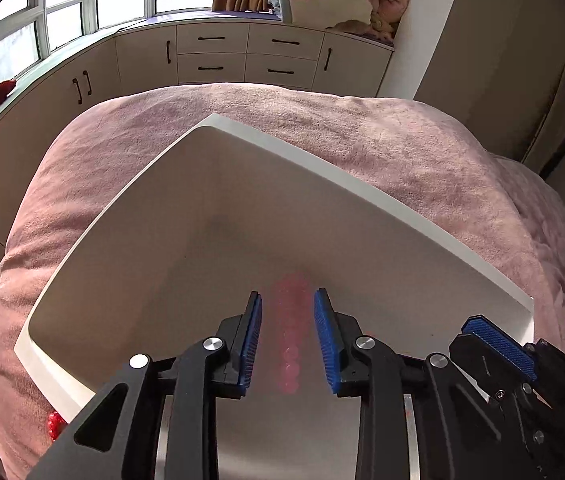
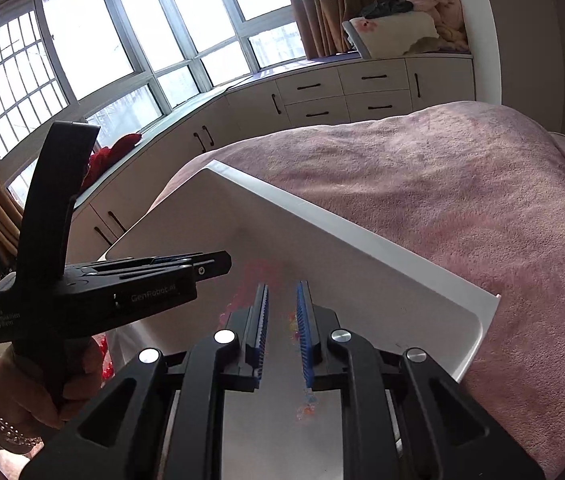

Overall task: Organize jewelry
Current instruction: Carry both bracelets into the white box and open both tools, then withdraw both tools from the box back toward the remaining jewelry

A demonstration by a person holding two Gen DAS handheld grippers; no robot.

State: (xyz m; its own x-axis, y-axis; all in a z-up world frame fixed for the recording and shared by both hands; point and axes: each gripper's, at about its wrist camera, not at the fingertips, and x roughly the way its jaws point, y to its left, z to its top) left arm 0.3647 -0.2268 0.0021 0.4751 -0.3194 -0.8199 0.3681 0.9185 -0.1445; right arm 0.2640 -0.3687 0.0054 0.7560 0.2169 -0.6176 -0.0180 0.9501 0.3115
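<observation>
A pink bead bracelet (image 1: 291,332) (blurred) is seen lying in the white tray (image 1: 130,216) on the pink bed (image 1: 422,152), between the parted jaws of the left gripper (image 1: 287,300). The right gripper (image 2: 282,286) is held just beside it, jaws apart, nothing clamped.

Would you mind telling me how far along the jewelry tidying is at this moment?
Early to midway, I think. Done: a blurred pink bead bracelet is over or in the white tray, between the open left gripper's fingers. In hand: the right gripper is nearly closed beside colourful beads; grip unclear. Left: a red beaded piece lies on the pink blanket outside the tray.
</observation>
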